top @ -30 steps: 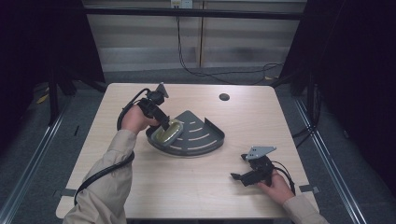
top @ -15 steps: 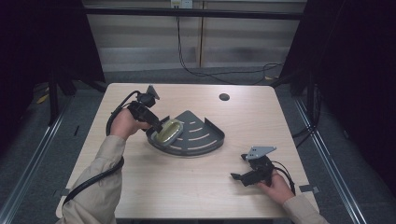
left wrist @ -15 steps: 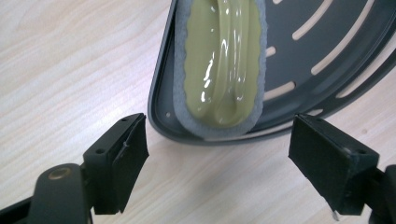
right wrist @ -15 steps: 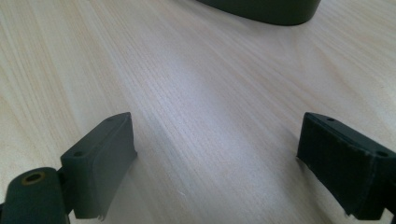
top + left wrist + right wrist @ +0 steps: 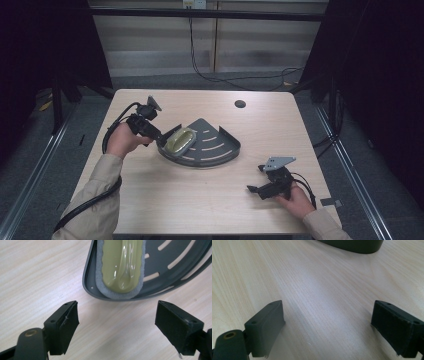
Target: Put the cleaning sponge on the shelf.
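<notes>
A dark grey slotted corner tray [image 5: 220, 145] lies mid-table. In its left corner rests an olive-green pad with a grey rim [image 5: 181, 140], seen close up as the pad [image 5: 121, 265] inside the tray [image 5: 175, 255] in the left gripper view. My left gripper [image 5: 161, 137] stands open just left of the tray's corner, nothing between its jaws; its midpoint [image 5: 116, 325] hangs over bare wood short of the tray. My right gripper [image 5: 252, 190] rests open near the front right of the table, its jaws [image 5: 327, 325] over bare wood, the tray's wall [image 5: 352, 245] far ahead.
The light wooden table [image 5: 190, 200] has a round cable hole [image 5: 240, 104] at the back right. Cables trail from both grippers. Dark floor and metal rails surround the table; a pale wall stands behind it.
My left gripper has drawn back to the left from over the tray, leaving the pad lying in the tray's corner. The right gripper has not moved.
</notes>
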Demonstrator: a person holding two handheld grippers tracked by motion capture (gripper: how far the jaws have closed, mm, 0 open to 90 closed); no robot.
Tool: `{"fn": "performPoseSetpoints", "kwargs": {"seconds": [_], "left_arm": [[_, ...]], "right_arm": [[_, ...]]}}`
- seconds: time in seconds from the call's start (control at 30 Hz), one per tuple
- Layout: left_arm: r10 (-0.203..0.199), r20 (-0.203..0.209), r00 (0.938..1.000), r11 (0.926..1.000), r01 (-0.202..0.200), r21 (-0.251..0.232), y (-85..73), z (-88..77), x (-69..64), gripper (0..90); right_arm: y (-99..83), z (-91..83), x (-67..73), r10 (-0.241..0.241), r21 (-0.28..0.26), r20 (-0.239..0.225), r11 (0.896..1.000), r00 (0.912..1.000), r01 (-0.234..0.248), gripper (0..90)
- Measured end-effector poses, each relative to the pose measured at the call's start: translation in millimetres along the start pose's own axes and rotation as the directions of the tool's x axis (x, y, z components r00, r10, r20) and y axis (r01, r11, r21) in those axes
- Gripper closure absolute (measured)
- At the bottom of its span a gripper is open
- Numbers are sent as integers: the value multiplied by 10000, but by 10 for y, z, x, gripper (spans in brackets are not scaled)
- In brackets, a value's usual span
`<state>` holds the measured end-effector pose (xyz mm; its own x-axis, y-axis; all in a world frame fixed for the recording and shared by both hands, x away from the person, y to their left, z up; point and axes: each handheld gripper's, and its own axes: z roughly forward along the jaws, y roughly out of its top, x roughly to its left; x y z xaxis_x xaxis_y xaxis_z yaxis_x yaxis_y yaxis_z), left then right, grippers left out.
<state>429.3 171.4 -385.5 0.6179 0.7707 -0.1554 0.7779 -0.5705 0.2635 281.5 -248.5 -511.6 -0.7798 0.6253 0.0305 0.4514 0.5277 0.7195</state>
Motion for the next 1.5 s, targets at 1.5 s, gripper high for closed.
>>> {"fn": "performPoseSetpoints", "kwargs": {"seconds": [1.5], "left_arm": [[-256,610,9978,9970,299,-718,-849,338,132,167]], "right_arm": [[-1,0,-1,-26,10,-2,10000,10000,26,105]]}}
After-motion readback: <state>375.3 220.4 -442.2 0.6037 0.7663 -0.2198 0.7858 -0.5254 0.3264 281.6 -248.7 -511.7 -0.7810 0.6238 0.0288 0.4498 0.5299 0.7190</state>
